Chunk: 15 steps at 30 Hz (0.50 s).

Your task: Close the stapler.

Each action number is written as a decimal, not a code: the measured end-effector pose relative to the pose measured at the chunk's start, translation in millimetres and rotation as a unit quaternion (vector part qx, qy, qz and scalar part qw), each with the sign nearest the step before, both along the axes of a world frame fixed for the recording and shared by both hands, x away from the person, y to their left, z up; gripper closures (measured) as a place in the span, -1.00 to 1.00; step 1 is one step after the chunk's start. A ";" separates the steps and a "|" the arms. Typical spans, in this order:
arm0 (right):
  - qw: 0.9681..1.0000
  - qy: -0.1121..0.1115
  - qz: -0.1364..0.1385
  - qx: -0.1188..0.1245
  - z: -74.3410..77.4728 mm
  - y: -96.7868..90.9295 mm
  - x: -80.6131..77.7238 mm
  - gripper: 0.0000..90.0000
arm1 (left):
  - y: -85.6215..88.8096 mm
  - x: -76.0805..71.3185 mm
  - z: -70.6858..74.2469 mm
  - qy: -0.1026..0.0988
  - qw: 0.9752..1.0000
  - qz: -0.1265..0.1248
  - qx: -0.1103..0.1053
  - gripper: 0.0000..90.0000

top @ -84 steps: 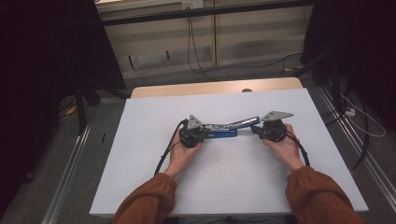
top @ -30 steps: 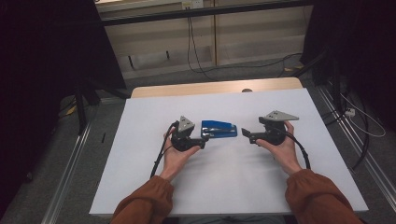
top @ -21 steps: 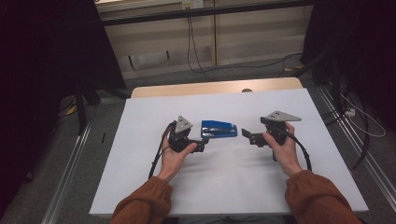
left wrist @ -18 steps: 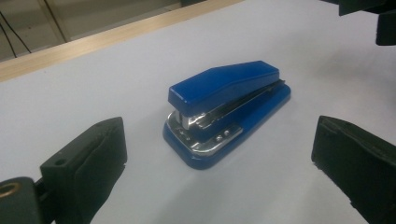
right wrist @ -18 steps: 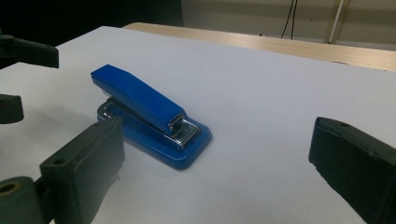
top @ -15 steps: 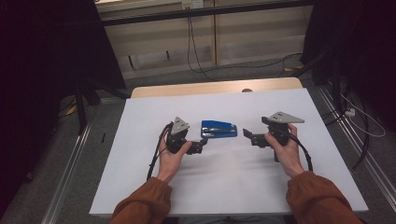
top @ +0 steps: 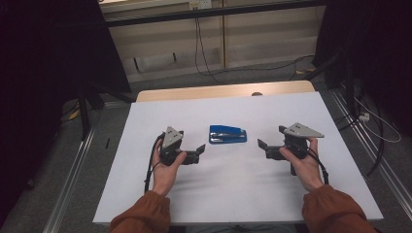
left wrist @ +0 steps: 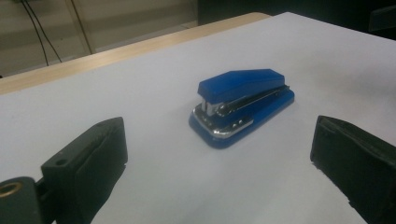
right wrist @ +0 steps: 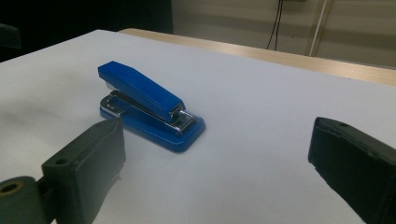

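A blue stapler (top: 227, 134) lies flat on the white table (top: 243, 194), midway between my two grippers. My left gripper (top: 199, 152) is to its left, a short way off. Its jaws have just been opening and stand wide with nothing between them. The left gripper view looks past the open gripper (left wrist: 219, 161) to the stapler (left wrist: 243, 105), metal front end nearest. My right gripper (top: 264, 149) sits to the stapler's right, also open and empty. Beyond the open gripper (right wrist: 219, 156), the right gripper view takes in the stapler (right wrist: 149, 109), which lies apart from the jaws.
A wooden strip (top: 223, 91) runs along the table's far edge. Cables (top: 204, 53) trail on the floor behind it. Metal rails (top: 73, 194) flank the table on both sides, with dark curtains beyond.
Both grippers were at the stapler's two ends; they have let go and drawn apart, left gripper leftward, right gripper rightward. The stapler stays on the table.
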State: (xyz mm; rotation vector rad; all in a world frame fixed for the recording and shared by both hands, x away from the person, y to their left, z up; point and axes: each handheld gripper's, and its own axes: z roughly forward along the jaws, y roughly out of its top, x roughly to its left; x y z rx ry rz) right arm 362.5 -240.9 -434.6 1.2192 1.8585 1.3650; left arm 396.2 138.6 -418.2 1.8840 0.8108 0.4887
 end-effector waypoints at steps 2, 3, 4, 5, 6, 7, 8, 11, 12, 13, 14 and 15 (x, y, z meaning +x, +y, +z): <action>1.000 -0.002 0.004 0.002 0.8 -0.5 -1.4 -0.92 | 6.5 -3.2 -1.1 -0.002 1.000 0.002 0.001 -0.91; 1.000 -0.008 0.000 -0.003 1.4 -0.4 -2.0 -0.93 | 8.8 -5.3 -1.1 -0.004 1.000 0.007 0.006 -0.91; 1.000 -0.012 0.000 -0.002 2.1 -0.5 -2.7 -0.94 | 10.3 -8.4 -0.3 -0.010 1.000 0.013 0.014 -0.91; 1.000 -0.012 0.000 -0.002 2.8 -0.7 -3.6 -0.94 | 11.5 -12.5 1.1 -0.019 0.999 0.022 0.019 -0.91; 1.000 -0.013 -0.004 -0.003 3.2 -0.4 -4.8 -0.94 | 12.7 -16.5 2.7 -0.027 0.999 0.026 0.021 -0.91; 1.000 -0.015 -0.006 -0.007 3.2 -0.5 -6.1 -0.94 | 13.6 -20.3 4.1 -0.034 0.999 0.026 0.018 -0.92; 1.000 -0.015 -0.006 -0.007 3.1 -0.5 -7.6 -0.94 | 14.8 -23.5 5.2 -0.038 0.999 0.023 0.015 -0.92; 1.000 -0.017 -0.010 -0.007 3.0 -0.5 -13.1 -0.94 | 20.4 -31.0 5.9 -0.041 0.999 0.026 0.008 -0.92; 1.000 -0.020 -0.012 -0.010 3.1 -0.7 -15.1 -0.94 | 23.1 -31.8 5.4 -0.038 0.999 0.024 0.005 -0.92; 1.000 -0.021 -0.013 -0.009 3.3 -0.8 -17.0 -0.94 | 25.1 -32.6 5.0 -0.033 0.999 0.027 0.002 -0.92; 1.000 -0.023 -0.015 -0.013 3.7 -1.4 -18.4 -0.94 | 26.9 -33.1 4.5 -0.029 0.999 0.029 -0.002 -0.92; 0.999 -0.025 -0.018 -0.016 4.1 -1.9 -20.1 -0.94 | 28.8 -33.8 4.3 -0.024 0.999 0.031 -0.005 -0.92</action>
